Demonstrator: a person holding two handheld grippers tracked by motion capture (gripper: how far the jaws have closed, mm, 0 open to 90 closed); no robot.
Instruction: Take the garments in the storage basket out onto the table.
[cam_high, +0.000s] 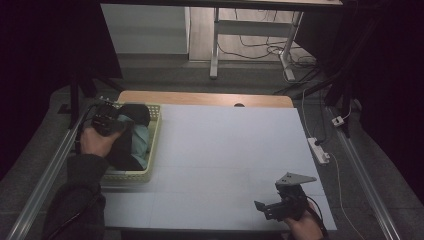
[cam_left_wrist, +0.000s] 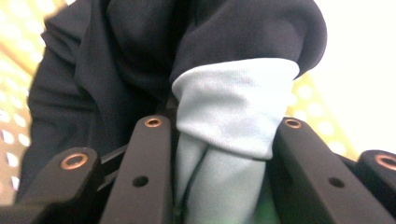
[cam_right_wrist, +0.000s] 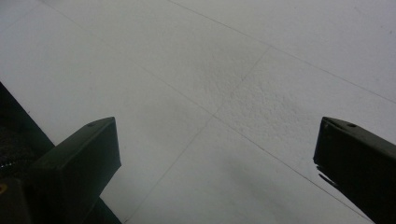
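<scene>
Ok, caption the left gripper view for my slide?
Left gripper shut on a fold of pale blue cloth, dark navy garment behind, over the yellow perforated plastic basket.

Looks like a lab or office test room set up for recording, not anyone's home. The landmark is the white-covered surface (cam_high: 225, 150): metal rails (cam_high: 40, 185) run along both of its sides, and black curtains (cam_high: 395, 75) hang left and right of it. Just right of the surface a power strip (cam_high: 318, 150) lies on grey carpet with a white cable running off. Beyond its far edge stands a metal-legged desk (cam_high: 215, 45) with loose cables (cam_high: 265, 50) tangled on the floor underneath.
</scene>
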